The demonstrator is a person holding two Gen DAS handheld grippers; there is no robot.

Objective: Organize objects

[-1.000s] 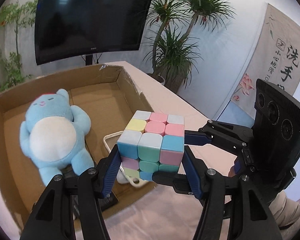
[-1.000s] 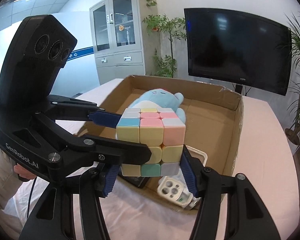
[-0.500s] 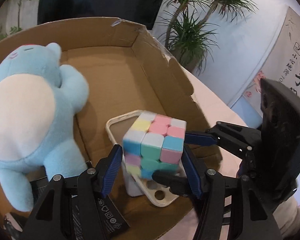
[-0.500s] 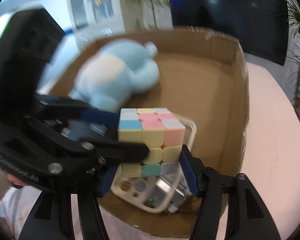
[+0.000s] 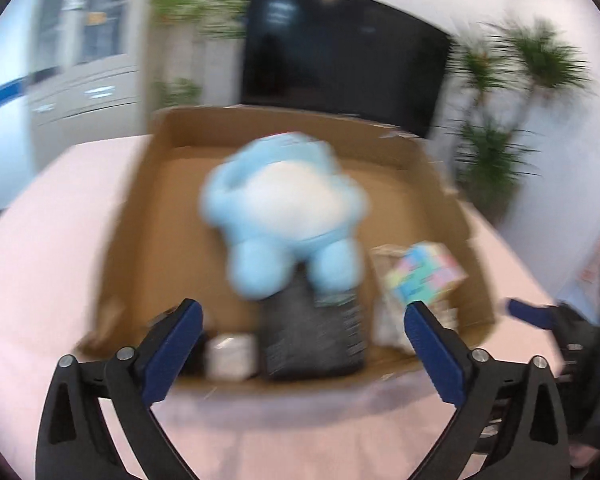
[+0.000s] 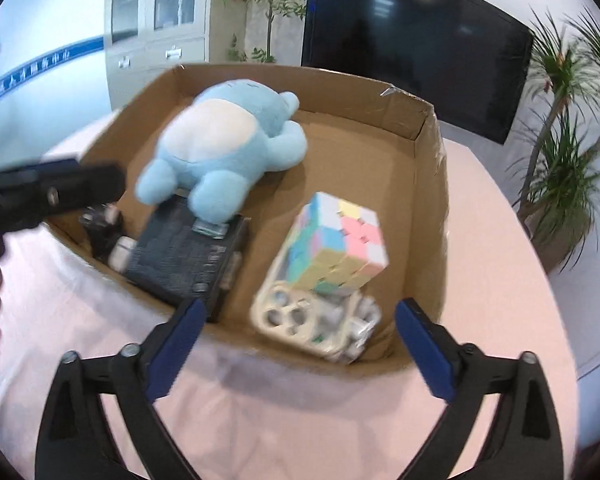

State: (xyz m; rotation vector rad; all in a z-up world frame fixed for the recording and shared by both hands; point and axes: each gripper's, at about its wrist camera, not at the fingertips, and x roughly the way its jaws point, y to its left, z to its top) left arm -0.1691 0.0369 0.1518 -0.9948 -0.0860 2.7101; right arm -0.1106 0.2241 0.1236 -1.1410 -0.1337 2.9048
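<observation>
The pastel puzzle cube (image 6: 338,246) was seen tilted inside the cardboard box (image 6: 430,216), resting on a cream phone case (image 6: 296,316), beside a black package (image 6: 184,258) and a blue plush toy (image 6: 228,148). Both the left hand-held gripper (image 5: 300,334) and the right hand-held gripper (image 6: 298,334) were opening wide, nothing gripped between them.

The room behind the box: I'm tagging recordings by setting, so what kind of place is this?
Probably an office or service-centre lobby: a large dark wall screen, a grey filing cabinet with glass doors, and potted plants.
</observation>
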